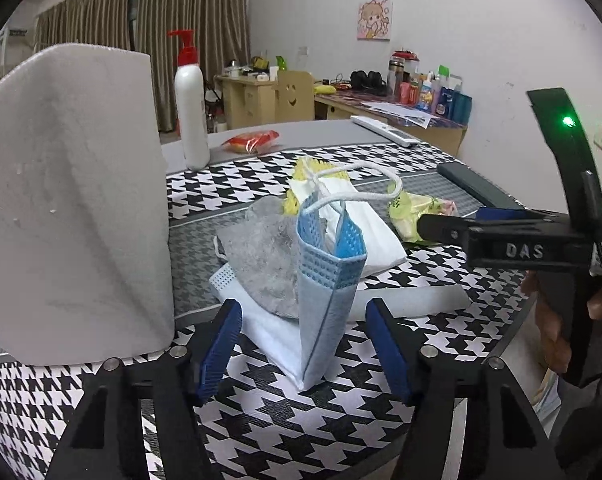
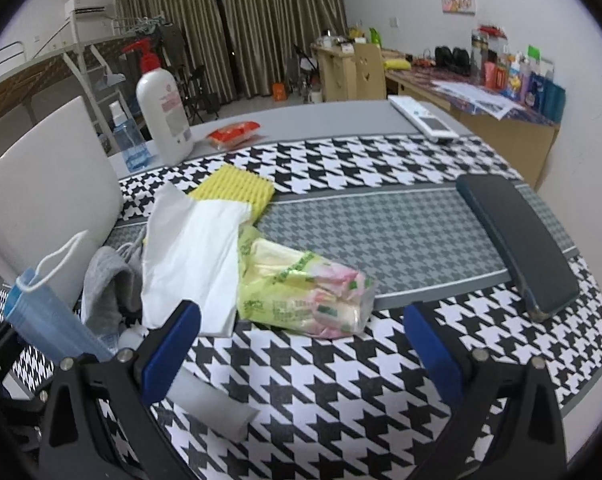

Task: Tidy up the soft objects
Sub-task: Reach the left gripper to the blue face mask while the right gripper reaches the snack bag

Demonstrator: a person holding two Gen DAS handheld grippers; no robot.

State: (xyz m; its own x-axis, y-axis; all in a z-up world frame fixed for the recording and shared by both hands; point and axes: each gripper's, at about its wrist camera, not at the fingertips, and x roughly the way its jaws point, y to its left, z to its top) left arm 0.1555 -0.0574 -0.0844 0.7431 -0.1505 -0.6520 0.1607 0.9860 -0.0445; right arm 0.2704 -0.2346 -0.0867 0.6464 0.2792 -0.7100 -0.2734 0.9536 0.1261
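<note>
Both claws, left (image 1: 303, 350) and right (image 2: 301, 350), gape empty; blue mask (image 1: 327, 280) partly hides the grey cloth (image 1: 261, 256).

Right gripper (image 2: 301, 344) hangs wide open over the houndstooth cloth (image 2: 341, 380), tissue pack (image 2: 305, 292) just ahead between its fingers, white tissue (image 2: 193, 256) beside it, blue mask (image 2: 49, 320) far left.

Tissue pack (image 2: 305, 292) lies right of napkin (image 2: 193, 256), sponge (image 2: 237, 188) behind.
</note>
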